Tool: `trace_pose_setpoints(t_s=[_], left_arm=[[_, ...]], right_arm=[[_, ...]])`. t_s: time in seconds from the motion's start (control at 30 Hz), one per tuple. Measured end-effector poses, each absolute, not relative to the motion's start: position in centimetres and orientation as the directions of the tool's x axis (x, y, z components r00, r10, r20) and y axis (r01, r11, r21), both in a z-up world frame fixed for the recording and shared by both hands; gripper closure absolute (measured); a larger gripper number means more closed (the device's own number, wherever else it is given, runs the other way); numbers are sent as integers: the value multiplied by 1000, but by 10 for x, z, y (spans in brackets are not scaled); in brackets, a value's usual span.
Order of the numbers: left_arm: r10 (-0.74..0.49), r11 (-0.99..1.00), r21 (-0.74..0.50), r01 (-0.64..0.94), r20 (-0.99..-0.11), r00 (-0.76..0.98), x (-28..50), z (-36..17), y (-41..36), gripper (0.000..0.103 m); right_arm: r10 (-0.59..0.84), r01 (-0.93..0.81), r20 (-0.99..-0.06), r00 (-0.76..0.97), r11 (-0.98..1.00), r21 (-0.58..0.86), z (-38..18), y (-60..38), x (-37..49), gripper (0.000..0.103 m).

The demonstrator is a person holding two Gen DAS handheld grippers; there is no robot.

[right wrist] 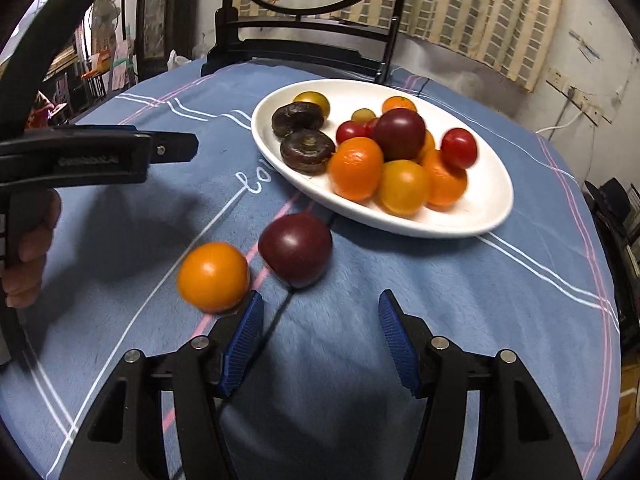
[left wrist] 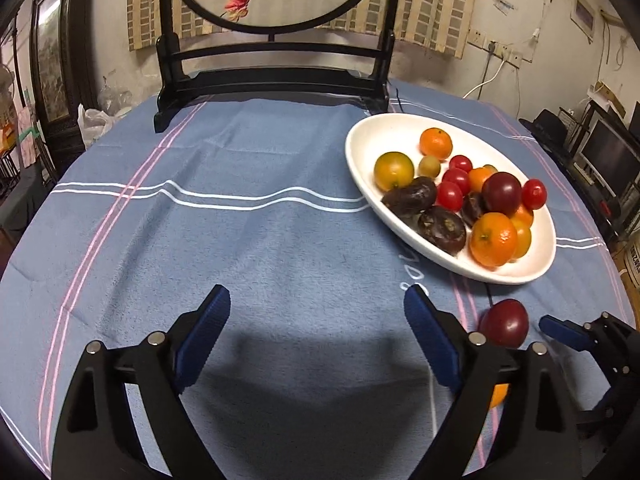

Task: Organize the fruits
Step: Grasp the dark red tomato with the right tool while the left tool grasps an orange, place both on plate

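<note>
Right wrist: right tool [right wrist: 320, 332] tilted down, empty, near plum [right wrist: 295, 249].

fuzzy matt blue cloth [right wrist: 400, 272] covers the surface; glossy white glazed dish [right wrist: 480, 216]; shiny smooth plum [right wrist: 296, 250]; ribbed blue pads [right wrist: 244, 340] on matt black plastic tongs.

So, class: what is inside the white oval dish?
The white oval dish holds piled fruit: orange mandarins, small red tomatoes, a dark red plum, two dark brown wrinkled fruits and yellow-green ones. The pile covers whatever lies beneath it.
</note>
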State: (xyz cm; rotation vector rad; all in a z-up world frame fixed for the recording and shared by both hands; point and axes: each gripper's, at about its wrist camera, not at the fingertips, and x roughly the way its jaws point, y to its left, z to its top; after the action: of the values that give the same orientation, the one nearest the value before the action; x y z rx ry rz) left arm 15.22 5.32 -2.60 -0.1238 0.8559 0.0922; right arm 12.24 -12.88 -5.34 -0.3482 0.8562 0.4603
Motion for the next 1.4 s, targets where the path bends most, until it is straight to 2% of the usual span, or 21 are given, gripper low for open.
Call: trace_pose_setpoints(t_s=[0.27,0.33,0.37,0.4,0.7,0.93,1.17,1.27,1.33,1.37,1.4], left_arm=[[5,977,-135,-162,-753,658,156,-20,72,16],[-3,978,-136,-155,-759,651,157,-22,71,16],[-8,979,-136,-149,-763,647,158,-23,70,16],[-15,981,-136,-140,-766,643,158,-25,68,16],[-73,991,-130,-40,-761,645,151,-24,46,15],[-168,984,-166,60,-777,607,142,-31,16,15],[-195,979,-123,160,-774,603,130,-37,-17,16],[-200,974,-97,203,-790,579,132,-47,-30,29],[-213,969,-101,225,-803,557,134,-53,-35,43],[-205,968,-83,235,-801,562,134,-55,-38,44],[-194,968,-61,244,-797,571,134,-56,-40,53]], right_arm=[[308,-522,-776,551,852,-33,-45,-114,141,42],[337,-528,-777,532,849,7,-44,-111,146,48],[346,-524,-780,521,851,28,-44,-111,149,60],[339,-513,-784,521,858,30,-44,-112,151,63],[403,-435,-740,538,885,165,-30,-163,142,63],[379,-386,-726,574,907,169,-30,-191,138,63],[375,-384,-717,587,909,161,-30,-194,138,63],[378,-388,-720,582,907,162,-30,-194,138,63],[381,-394,-719,581,905,161,-29,-194,137,63],[384,-399,-718,580,903,161,-29,-193,136,63],[388,-404,-716,580,900,161,-28,-193,136,63]])
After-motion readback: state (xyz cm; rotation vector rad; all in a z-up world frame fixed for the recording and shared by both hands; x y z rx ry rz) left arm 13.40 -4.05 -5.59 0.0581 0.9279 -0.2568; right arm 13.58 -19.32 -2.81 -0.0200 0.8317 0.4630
